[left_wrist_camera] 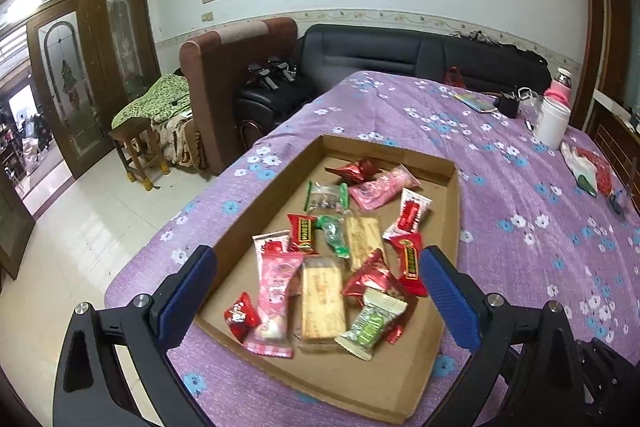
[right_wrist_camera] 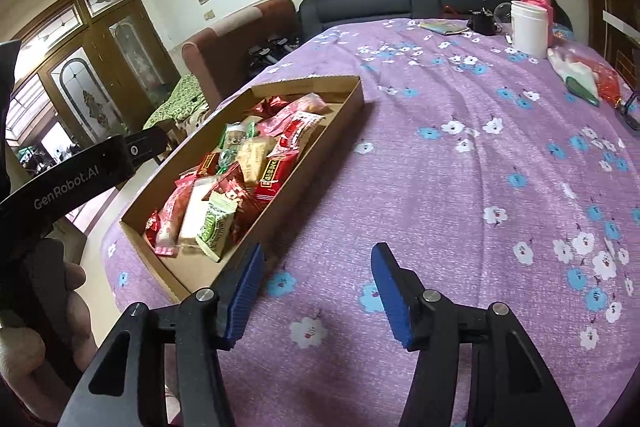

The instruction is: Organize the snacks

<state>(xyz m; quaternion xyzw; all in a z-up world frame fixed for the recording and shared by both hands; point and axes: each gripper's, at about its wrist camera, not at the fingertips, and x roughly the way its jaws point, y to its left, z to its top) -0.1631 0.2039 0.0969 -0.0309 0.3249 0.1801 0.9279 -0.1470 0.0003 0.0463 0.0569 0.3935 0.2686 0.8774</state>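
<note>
Risk first: likely to snag two packets at once, since the snacks (left_wrist_camera: 340,255) lie heaped and overlapping in the shallow cardboard tray (left_wrist_camera: 454,211), near the left edge of the desk (left_wrist_camera: 520,147). Left hand-held gripper (left_wrist_camera: 320,279) spread wide above the near end of the heap, nothing between its ribbed blue pads (left_wrist_camera: 448,299). Slick foil and glossy plastic wrappers, so prone to slipping out of a pinch; crimped, flat ends apt to fold rather than hold. Cream biscuit bar (left_wrist_camera: 322,303) long, rectangular and probably brittle under a hard squeeze. Green-and-white packet (left_wrist_camera: 370,323) puffy and pillow-shaped, propped on its neighbours, so easily tipped. Red candy (left_wrist_camera: 240,315) small, crinkled and twisted, close to the tray's near left corner. Tray light, thin-walled, sitting on a soft purple flowered cloth (right_wrist_camera: 440,147), so liable to slide or ruck the fabric if nudged, and close enough to the desk edge to be pushed over. Right hand-held gripper (right_wrist_camera: 318,287) parted about halfway, empty, over bare cloth just beside the tray's near right wall. White jar (right_wrist_camera: 528,27) well apart at the far right corner.
</note>
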